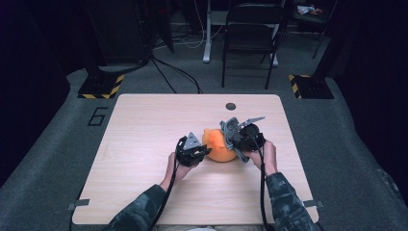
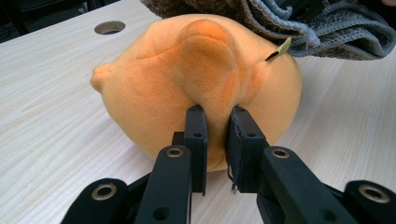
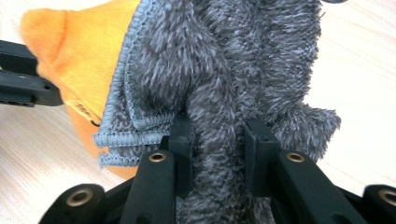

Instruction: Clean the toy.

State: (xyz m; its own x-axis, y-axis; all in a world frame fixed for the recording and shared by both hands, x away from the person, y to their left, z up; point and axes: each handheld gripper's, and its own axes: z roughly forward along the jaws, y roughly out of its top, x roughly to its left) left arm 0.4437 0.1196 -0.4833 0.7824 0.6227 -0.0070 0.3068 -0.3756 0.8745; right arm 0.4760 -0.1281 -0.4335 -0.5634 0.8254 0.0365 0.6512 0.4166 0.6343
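An orange plush toy (image 1: 217, 144) (image 2: 187, 88) lies on the middle of the wooden table (image 1: 144, 144). My left gripper (image 1: 196, 155) (image 2: 217, 140) is shut on a raised fold of the plush at its left side. A bunched grey cloth (image 1: 232, 131) (image 3: 233, 70) is pinched in my right gripper (image 1: 239, 141) (image 3: 219, 140), which presses it against the plush's right side. In the left gripper view the grey cloth (image 2: 317, 23) drapes over the plush's far top. The orange plush (image 3: 70, 51) peeks out from behind the cloth in the right gripper view.
A round hole (image 1: 231, 106) sits in the table near its far edge. A black folding chair (image 1: 250, 33) stands on the carpet beyond the table. Two stand bases with yellow-black stripes (image 1: 101, 86) (image 1: 308, 86) flank the table's far corners.
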